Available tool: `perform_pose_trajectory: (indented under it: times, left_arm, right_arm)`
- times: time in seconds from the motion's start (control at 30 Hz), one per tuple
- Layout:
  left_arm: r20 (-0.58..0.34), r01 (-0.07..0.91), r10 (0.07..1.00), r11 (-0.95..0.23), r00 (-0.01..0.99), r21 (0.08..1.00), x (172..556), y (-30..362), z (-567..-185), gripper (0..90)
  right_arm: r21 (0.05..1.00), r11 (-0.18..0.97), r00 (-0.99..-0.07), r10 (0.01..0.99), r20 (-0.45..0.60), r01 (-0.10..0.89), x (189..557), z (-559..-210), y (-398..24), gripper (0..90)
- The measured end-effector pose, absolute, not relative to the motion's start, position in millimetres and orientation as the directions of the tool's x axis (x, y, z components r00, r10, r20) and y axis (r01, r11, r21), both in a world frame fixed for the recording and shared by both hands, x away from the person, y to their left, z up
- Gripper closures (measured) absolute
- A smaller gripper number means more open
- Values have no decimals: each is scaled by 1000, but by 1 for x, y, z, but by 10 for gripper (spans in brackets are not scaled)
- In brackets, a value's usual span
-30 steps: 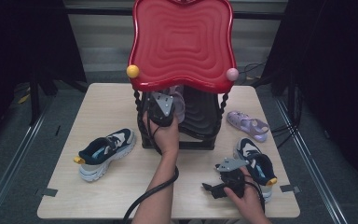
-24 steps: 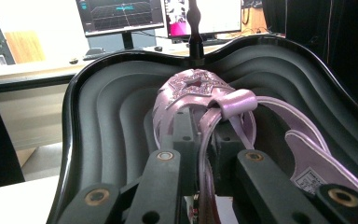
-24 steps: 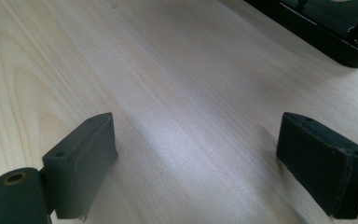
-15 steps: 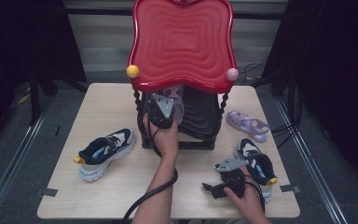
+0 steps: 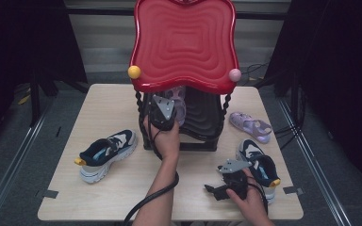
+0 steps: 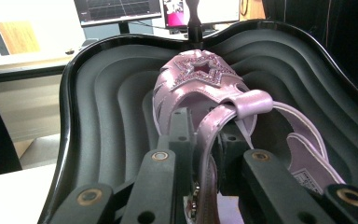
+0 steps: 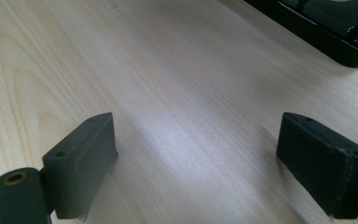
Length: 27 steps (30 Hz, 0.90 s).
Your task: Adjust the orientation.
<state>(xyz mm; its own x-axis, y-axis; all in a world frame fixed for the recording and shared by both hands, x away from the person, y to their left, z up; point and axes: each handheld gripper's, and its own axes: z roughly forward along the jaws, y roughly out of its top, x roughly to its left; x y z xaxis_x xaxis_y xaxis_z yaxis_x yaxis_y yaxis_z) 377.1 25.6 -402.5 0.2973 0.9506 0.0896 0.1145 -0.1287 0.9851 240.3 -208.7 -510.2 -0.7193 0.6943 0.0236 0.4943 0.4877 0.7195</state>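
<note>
A pink sandal (image 6: 200, 79) with a glittery star lies on the black lower shelf (image 6: 98, 93) of a shoe rack, under its red top shelf (image 5: 184, 42). My left gripper (image 6: 205, 135) reaches into the rack and is shut on the sandal's heel strap; its jaws have just been opening a little, with the strap still pinched between the pads. In the high view the left gripper (image 5: 172, 106) is at the rack's front, beside the pink sandal (image 5: 178, 101). My right gripper (image 5: 212, 190) rests low over the table near the front edge, open, with bare wood between its fingers (image 7: 81, 158).
A second pink sandal (image 5: 250, 126) lies on the table (image 5: 113, 108) right of the rack. A blue and white sneaker (image 5: 106, 153) sits at the left. Its mate (image 5: 259, 167) is just behind my right hand. The rack's black base (image 7: 335, 37) stands ahead of the right gripper.
</note>
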Motion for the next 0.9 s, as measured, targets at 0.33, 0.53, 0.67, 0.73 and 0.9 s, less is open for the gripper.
perform_pose_trajectory:
  times: [0.33,0.53,0.67,0.73,0.9]
  left_arm:
    - [93,129,948,-138,305,982,375,28,-403,736]
    - [95,133,944,-143,316,981,373,33,-399,700]
    - [95,144,939,-150,332,978,370,36,-398,688]
    - [98,146,936,-155,339,977,368,37,-397,684]
    - [88,162,929,-154,359,975,364,39,-396,674]
  right_arm:
    - [720,488,-719,694,23,494,240,-510,-209,111]
    - [720,488,-719,694,23,494,240,-510,-209,111]
    - [720,488,-720,694,23,494,240,-510,-209,111]
    - [720,488,-720,694,24,494,240,-510,-209,111]
    - [720,488,-720,694,24,494,240,-510,-209,111]
